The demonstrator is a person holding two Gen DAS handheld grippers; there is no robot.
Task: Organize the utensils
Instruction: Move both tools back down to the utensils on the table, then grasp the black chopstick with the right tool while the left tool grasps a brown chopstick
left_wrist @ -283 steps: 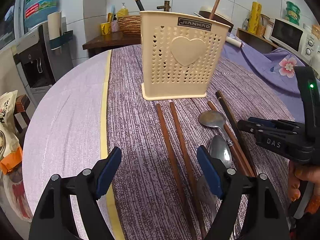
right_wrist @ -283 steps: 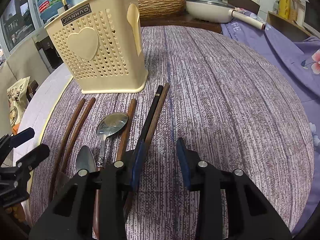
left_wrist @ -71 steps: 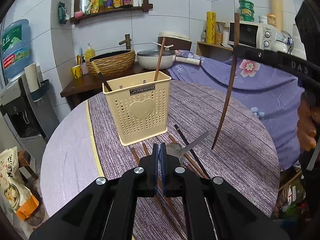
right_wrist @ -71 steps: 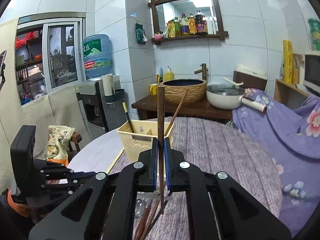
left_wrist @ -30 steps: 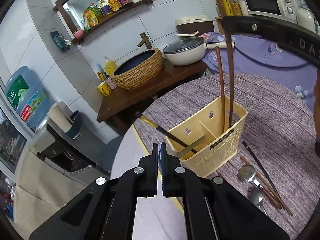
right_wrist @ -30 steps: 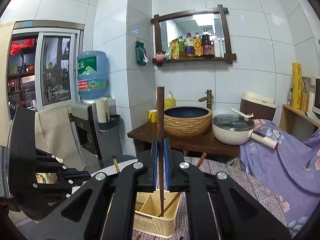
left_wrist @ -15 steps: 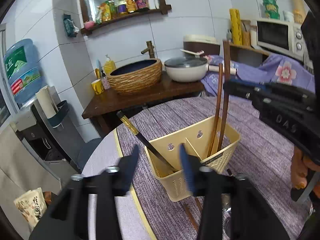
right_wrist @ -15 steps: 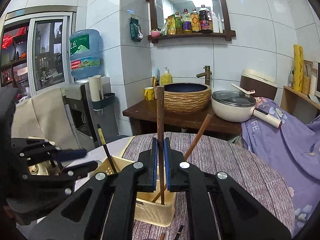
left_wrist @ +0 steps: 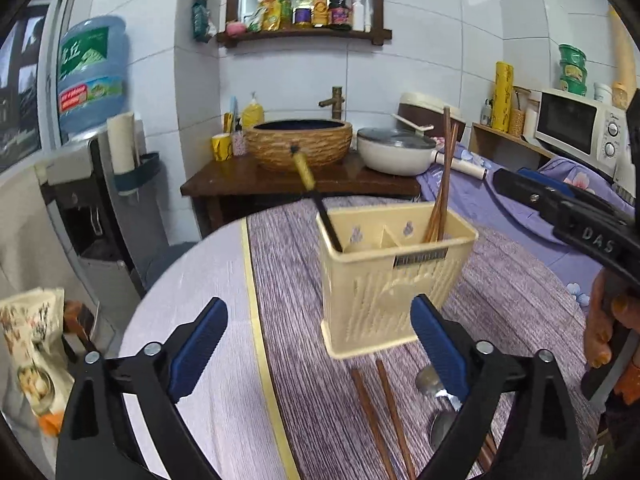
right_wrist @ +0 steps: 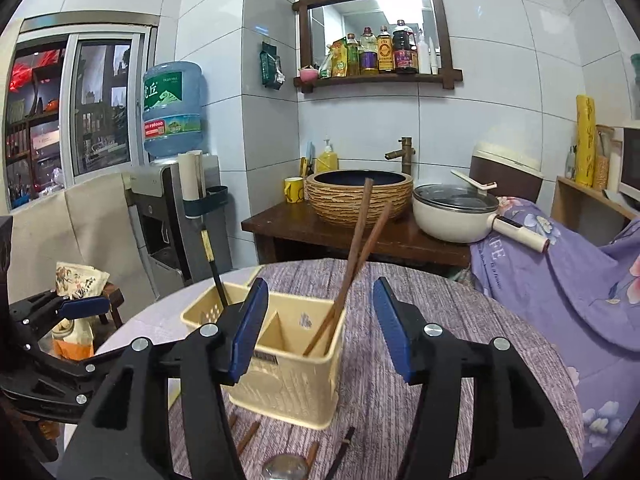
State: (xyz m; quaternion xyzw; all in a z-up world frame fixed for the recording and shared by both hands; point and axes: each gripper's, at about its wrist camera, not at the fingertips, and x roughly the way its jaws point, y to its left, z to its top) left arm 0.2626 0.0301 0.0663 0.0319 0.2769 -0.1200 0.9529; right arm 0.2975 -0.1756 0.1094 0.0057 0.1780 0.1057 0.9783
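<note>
A cream plastic utensil holder (left_wrist: 394,276) stands on the round table; it also shows in the right wrist view (right_wrist: 288,364). Two brown chopsticks (left_wrist: 442,184) lean in its right compartment (right_wrist: 352,256). A black chopstick with a gold tip (left_wrist: 316,200) leans in the left compartment (right_wrist: 212,272). Two brown chopsticks (left_wrist: 380,412) and spoons (left_wrist: 434,384) lie on the cloth in front of the holder. My left gripper (left_wrist: 318,350) is open and empty, low in front of the holder. My right gripper (right_wrist: 320,330) is open and empty above the holder.
The table has a purple striped runner (left_wrist: 292,320) and a lilac cloth (left_wrist: 192,320). Behind stand a wooden counter with a woven basin (right_wrist: 358,196) and a white pot (right_wrist: 456,212). A water dispenser (right_wrist: 172,208) stands at left, a microwave (left_wrist: 576,128) at right.
Both grippers have opened. The right gripper let go of its brown chopstick, which now leans in the holder's right compartment. The left gripper has dropped lower, closer to the table.
</note>
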